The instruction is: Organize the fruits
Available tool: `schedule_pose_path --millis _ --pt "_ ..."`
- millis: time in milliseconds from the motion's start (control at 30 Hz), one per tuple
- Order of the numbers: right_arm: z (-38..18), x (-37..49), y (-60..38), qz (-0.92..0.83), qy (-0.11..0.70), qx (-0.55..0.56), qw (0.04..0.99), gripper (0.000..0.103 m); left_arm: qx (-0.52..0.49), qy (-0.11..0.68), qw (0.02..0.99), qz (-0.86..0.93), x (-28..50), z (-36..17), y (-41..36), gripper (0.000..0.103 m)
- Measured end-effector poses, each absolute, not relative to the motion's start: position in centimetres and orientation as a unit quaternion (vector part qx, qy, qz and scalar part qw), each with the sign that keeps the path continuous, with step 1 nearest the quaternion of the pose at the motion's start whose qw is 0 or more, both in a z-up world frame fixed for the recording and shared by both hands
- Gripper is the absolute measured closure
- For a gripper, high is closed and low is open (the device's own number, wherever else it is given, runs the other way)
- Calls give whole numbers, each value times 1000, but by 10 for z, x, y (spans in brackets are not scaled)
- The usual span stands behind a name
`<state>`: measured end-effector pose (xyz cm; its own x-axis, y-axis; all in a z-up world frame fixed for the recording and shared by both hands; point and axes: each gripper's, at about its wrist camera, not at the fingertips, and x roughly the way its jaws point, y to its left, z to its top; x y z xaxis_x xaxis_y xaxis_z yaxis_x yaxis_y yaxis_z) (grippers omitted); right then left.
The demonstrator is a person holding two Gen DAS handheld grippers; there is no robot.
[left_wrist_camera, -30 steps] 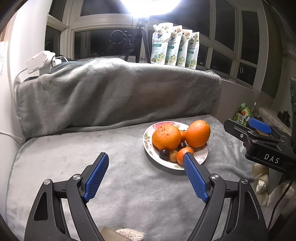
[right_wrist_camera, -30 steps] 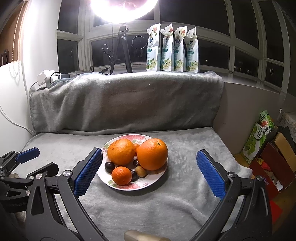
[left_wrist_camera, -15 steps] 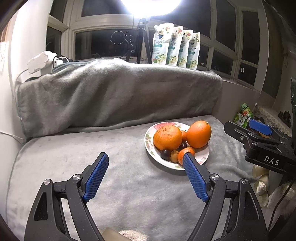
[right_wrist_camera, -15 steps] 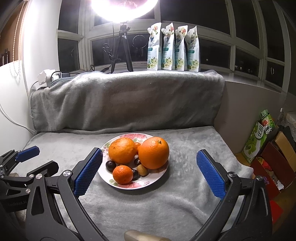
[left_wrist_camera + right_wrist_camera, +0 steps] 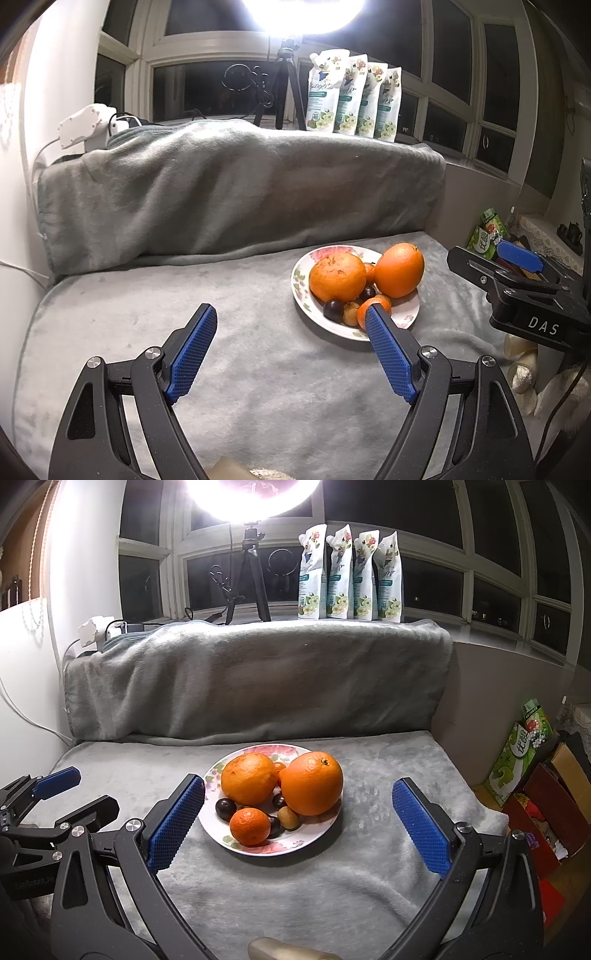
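holding both grippers, left gripper (image 5: 291, 321) and right gripper (image 5: 297, 797), spread wide and empty before the plate (image 5: 221, 832), we see all fruits (image 5: 280, 786) heaped on it, presumably kept together, off the blanket (image 5: 332, 886).

Two big oranges (image 5: 280, 784), small mandarin (image 5: 250, 826), dark plums on floral plate (image 5: 314, 830)

The plate (image 5: 236, 843) is white with pink and green flowers round its rim. On it lie two large oranges (image 5: 312, 788), a small orange mandarin (image 5: 250, 826), dark purple plums (image 5: 225, 807) and a brown-tan fruit (image 5: 288, 818). The blanket (image 5: 295, 878) is plain grey. Both tongs (image 5: 298, 823) have black arms and blue, dotted pads (image 5: 421, 830).
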<state>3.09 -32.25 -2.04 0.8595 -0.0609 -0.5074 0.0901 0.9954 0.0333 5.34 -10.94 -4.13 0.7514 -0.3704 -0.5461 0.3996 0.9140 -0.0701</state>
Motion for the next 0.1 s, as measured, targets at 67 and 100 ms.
schedule_pose_path --millis 67,100 --pt "-21 31 -323 -39 262 28 964 0 26 287 935 -207 53 -41 -110 20" --pt "-21 31 -323 -39 263 28 964 0 26 287 935 -207 53 -41 -110 20"
